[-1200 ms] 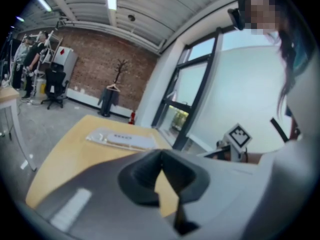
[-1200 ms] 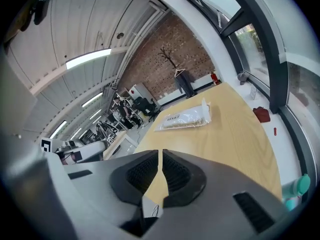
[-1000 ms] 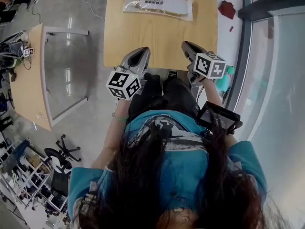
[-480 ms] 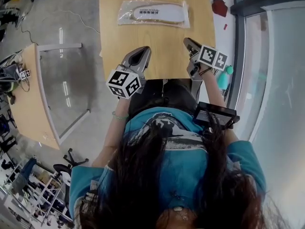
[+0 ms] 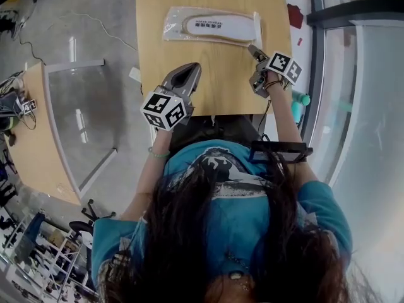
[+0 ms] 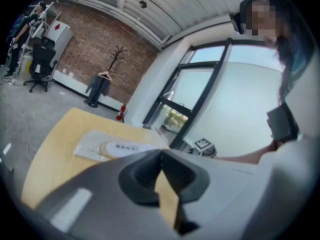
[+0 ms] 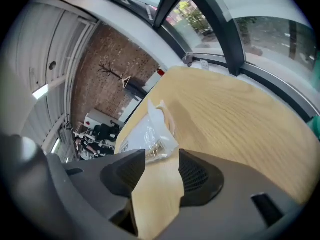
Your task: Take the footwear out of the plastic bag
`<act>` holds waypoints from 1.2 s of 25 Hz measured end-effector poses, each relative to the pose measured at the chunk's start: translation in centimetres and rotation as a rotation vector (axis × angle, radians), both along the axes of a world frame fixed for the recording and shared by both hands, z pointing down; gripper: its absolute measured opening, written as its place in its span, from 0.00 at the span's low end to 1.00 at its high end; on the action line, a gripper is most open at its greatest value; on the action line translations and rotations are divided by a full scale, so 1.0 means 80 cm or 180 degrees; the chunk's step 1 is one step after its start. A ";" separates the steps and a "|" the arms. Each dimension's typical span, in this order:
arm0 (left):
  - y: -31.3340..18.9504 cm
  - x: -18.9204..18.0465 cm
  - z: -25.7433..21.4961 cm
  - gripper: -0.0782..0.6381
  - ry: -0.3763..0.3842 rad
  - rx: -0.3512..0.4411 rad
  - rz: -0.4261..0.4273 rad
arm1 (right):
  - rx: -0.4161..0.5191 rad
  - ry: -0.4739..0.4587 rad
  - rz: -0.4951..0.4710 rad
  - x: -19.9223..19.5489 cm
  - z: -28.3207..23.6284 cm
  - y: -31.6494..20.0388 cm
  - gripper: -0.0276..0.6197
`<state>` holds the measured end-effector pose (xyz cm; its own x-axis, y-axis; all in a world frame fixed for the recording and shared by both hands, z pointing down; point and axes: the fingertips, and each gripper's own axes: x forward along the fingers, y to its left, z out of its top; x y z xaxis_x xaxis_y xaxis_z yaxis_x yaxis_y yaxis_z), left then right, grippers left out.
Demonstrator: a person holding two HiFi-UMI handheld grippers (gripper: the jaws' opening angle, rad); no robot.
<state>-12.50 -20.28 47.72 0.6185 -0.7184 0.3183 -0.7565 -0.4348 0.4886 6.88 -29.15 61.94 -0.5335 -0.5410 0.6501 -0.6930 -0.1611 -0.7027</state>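
A clear plastic bag [image 5: 211, 26] with a flat tan-and-white piece of footwear inside lies across the far end of the wooden table [image 5: 214, 87]. My right gripper [image 5: 254, 50] hovers just short of the bag's right end. Its jaws have just been opening and now stand open, with only table showing between them. In the right gripper view the crinkled bag end [image 7: 150, 134] lies just beyond that gripper [image 7: 162, 156]. My left gripper [image 5: 191, 68] is shut over the table's near left part, well short of the bag [image 6: 117, 146]. Its jaws [image 6: 161, 155] meet with nothing between them.
A glass-topped side table [image 5: 82, 106] stands to the left across a strip of grey floor. A dark red object [image 5: 295, 14] lies on the floor beyond the table's right edge. A window frame [image 5: 319, 74] runs along the right, with a teal object [image 5: 297, 109] beside it.
Both grippers have moved forward over the table toward the bag. The right one has rolled, dropped lower and opened its jaws near the bag's right end.
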 end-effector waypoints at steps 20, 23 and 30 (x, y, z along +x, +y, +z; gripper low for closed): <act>-0.011 -0.044 0.026 0.11 0.0167 -0.0175 -0.0216 | -0.0304 -0.1080 0.0784 -0.026 0.007 -0.021 0.12; -0.007 -0.031 0.038 0.22 0.0273 -0.0316 -0.0095 | -0.0357 -0.1260 0.0732 -0.039 -0.005 -0.007 0.10; 0.005 -0.003 0.079 0.32 0.0684 -0.0825 0.0056 | -0.0471 -0.1502 0.0530 -0.055 -0.019 0.049 0.09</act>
